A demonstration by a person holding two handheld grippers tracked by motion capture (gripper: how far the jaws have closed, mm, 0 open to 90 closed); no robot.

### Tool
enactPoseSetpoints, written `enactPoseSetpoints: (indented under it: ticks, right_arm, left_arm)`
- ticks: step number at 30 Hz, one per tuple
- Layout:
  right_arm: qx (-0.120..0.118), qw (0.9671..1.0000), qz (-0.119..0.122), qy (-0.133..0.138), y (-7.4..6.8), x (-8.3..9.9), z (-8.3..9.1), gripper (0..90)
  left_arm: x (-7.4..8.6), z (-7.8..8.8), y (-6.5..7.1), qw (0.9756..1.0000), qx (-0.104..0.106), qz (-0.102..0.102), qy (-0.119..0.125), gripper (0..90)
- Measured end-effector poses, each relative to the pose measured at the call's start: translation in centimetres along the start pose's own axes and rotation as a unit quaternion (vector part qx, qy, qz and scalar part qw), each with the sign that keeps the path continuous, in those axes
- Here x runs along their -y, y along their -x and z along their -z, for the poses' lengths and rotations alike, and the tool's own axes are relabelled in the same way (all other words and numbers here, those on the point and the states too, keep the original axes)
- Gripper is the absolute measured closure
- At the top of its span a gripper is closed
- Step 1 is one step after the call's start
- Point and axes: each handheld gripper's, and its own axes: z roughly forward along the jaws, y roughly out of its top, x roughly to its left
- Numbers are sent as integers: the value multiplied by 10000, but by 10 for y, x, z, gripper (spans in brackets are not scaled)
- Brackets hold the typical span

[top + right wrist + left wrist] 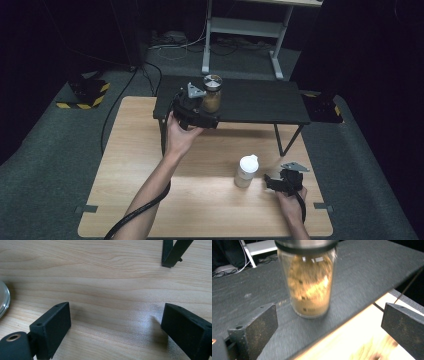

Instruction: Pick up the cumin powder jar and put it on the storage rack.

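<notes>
The left tongs (329, 322) gape wide just short of the jar (308, 282), which stands near the black shelf's (260, 102) front left edge; a clumsy nudge could tip it off. Clear glass, metal lid, tan powder inside. The right tongs (115, 327), wide and empty, rest on the counter (200, 200) beside a white bottle (246, 171).

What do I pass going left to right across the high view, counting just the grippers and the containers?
Left gripper → glass jar of brown contents on the black shelf → white bottle on the wooden table → right gripper.
</notes>
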Motion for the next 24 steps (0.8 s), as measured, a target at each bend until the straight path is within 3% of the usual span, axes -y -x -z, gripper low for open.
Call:
enactPoseSetpoints:
  ticks: [7, 18, 24]
  right_arm:
    - [-1, 10000, 2, 0, 0, 0, 0, 83]
    - [-1, 10000, 4, -2, 0, 0, 0, 83]
    - [-1, 10000, 3, 0, 0, 0, 0, 83]
  left_arm:
    - [30, 10, 5, 9999, -66, -131, -54, 11]
    - [78, 4, -1, 9997, -89, 175, -172, 13]
    - [94, 0, 9, 9992, -252, -28, -296, 14]
